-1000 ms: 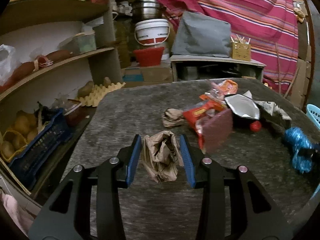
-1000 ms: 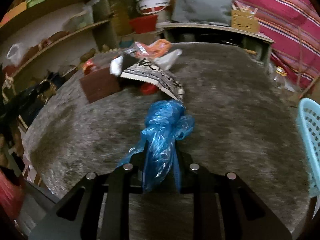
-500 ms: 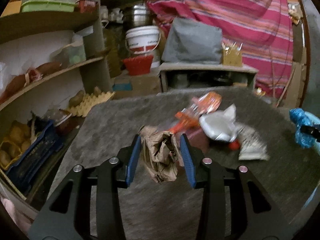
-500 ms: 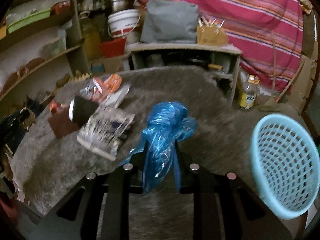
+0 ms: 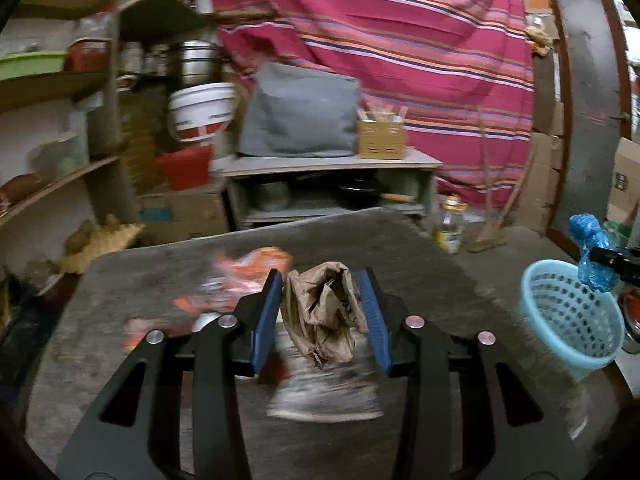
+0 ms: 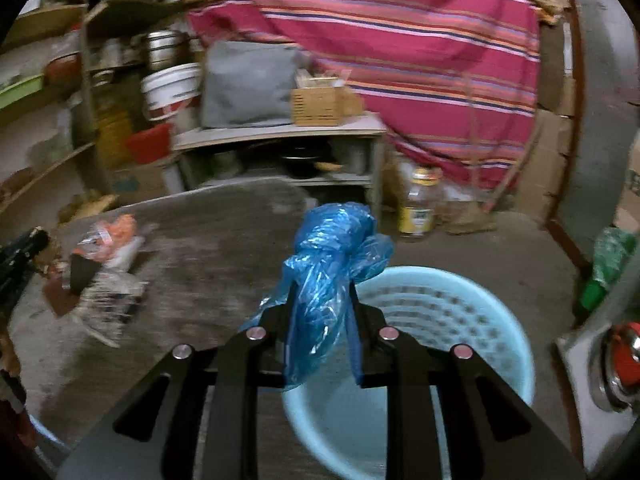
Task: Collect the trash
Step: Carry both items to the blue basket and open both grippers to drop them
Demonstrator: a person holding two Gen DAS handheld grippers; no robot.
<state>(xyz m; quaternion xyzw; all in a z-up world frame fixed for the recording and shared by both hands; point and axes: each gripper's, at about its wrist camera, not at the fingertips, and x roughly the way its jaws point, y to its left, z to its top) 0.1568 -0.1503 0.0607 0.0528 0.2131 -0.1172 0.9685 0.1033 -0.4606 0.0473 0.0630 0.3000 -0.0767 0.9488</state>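
Fingers of left gripper (image 5: 322, 304): clamped on brown paper wad (image 5: 322, 316), above grey surface (image 5: 160, 276) bearing blurred wrappers (image 5: 240, 276). Fingers of right gripper (image 6: 322, 312): clamped on blue plastic bag (image 6: 328, 256), over light-blue basket (image 6: 452, 300) beside surface.

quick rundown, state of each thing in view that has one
left claw: shut on the crumpled brown paper
crumpled brown paper: held off the table, wadded
right claw: shut on the blue plastic bag
blue plastic bag: bunched, held above the basket's near rim
light blue basket: upright, open top, no trash visible inside
snack wrappers: loose on the table, not yet collected
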